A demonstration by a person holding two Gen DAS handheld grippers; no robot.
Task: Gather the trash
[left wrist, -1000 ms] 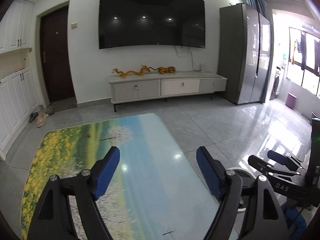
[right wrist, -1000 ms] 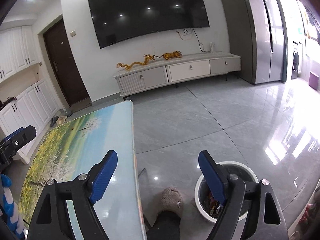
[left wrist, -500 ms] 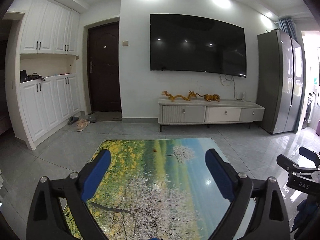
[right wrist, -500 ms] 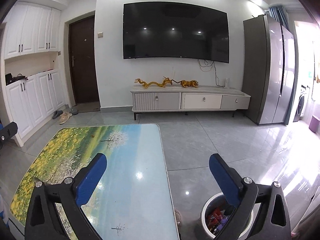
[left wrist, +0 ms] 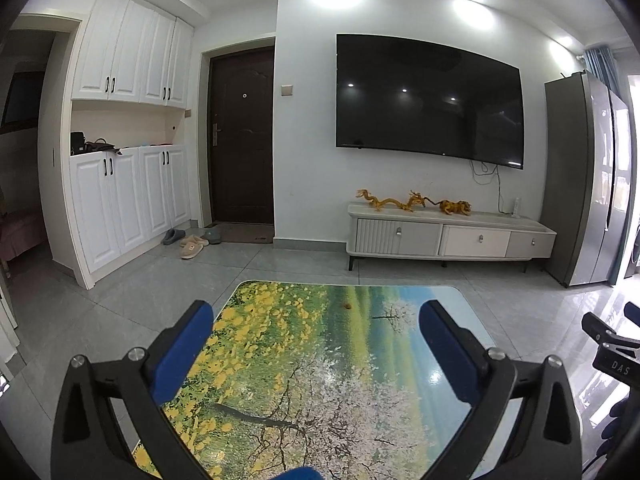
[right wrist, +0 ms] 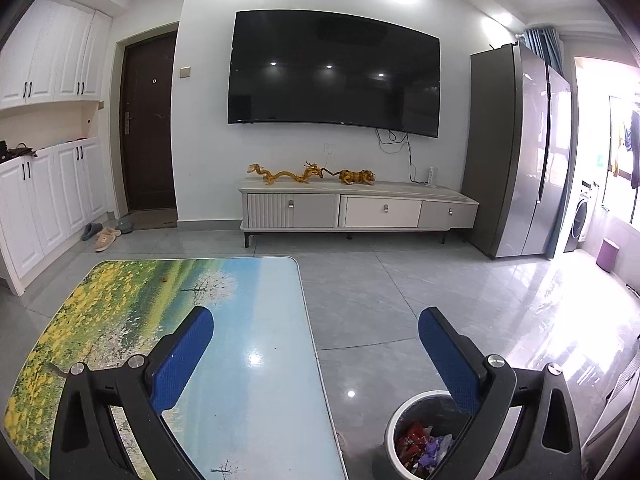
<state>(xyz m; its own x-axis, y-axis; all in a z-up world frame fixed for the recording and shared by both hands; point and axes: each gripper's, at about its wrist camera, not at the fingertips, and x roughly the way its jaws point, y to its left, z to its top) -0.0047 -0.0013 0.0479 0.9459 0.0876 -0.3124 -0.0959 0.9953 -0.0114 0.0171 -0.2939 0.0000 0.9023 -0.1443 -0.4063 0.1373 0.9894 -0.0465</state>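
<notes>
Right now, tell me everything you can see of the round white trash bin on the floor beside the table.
The round white trash bin stands upright on the grey tiled floor, just right of the picture-printed table's near corner. It looks like plastic, with a dark lining inside. It is open-topped and holds crumpled red and purple wrappers. The right claw's right finger hides part of its rim; nothing visibly touches it.
</notes>
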